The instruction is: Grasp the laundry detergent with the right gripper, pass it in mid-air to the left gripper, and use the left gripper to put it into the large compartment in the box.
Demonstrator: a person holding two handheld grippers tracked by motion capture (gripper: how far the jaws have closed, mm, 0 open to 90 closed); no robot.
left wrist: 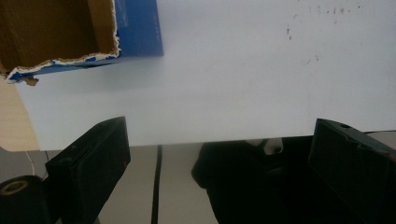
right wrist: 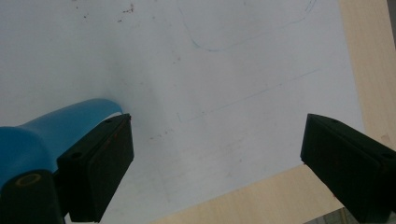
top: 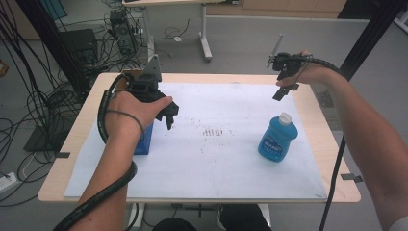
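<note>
High view: the blue bottle [top: 277,139] lies on the white sheet [top: 216,163] towards the table's right edge, cap pointing away. Left gripper [top: 169,117], jaws wide apart and empty, hovers beside the blue box [top: 144,139], which the person's forearm partly hides. Right gripper [top: 280,91], jaws spread and empty, hangs near the far right corner.
</note>
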